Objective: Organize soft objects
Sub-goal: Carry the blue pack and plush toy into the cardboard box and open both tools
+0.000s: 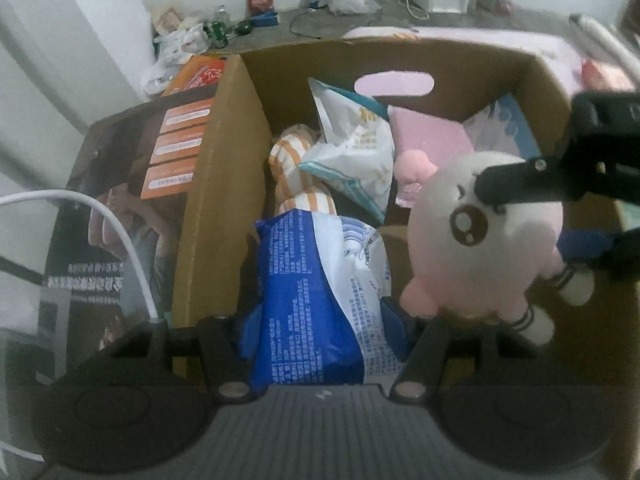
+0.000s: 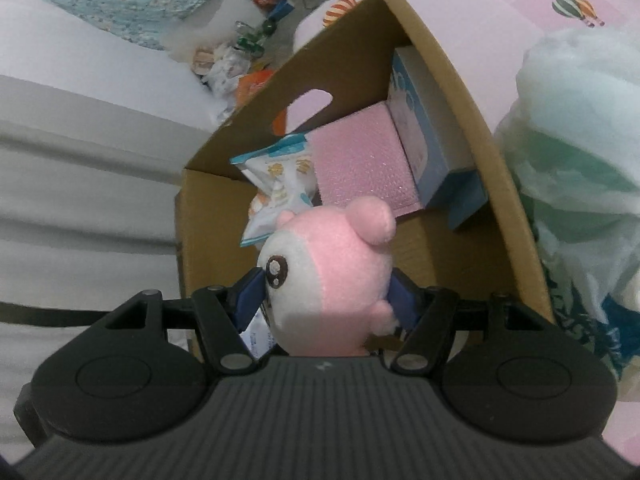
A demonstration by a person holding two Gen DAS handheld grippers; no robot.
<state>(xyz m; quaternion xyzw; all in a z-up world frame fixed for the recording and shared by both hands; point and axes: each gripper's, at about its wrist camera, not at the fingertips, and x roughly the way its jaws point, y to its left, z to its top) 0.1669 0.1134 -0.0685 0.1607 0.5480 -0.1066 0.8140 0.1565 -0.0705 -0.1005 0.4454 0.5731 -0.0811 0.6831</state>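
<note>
A: Where's the plush toy (image 2: pixel 332 276) right now?

B: Clamped in the right tongs (image 2: pixel 326 304), blue pads pressing both sides of its pink-and-white head. It hangs over the open cardboard box (image 1: pixel 224 152), above the bare patch of floor on the box's right side. The left wrist view shows the same toy (image 1: pixel 484 236) from the side, one black finger of the right tongs across its face.

A: And the left tongs (image 1: pixel 324 340)?

B: Closed on a blue-and-white packet (image 1: pixel 320 280), which stands between the fingers near the box's left wall, low inside the box or just over it; I can't tell whether it touches the bottom.

A: So which step is this?

B: I'd judge it the placing step: both soft things are held over the box and neither is let go yet. Next, the toy wants lowering into the free corner, then an opening of the right tongs. It squashes easily, so it should settle without much care.

A: What's already in the box?

B: An orange-striped cloth item (image 1: pixel 296 176) toward the left, a white-and-teal snack bag (image 1: pixel 352 148) leaning over it, a pink padded sheet (image 2: pixel 360 160) against the far wall under the handle cutout, and a light blue carton (image 2: pixel 428 140) propped in the right corner.

A: Outside it?

B: A pale green bundle (image 2: pixel 580 152) lies just beside the box's right wall on a pink sheet.
</note>
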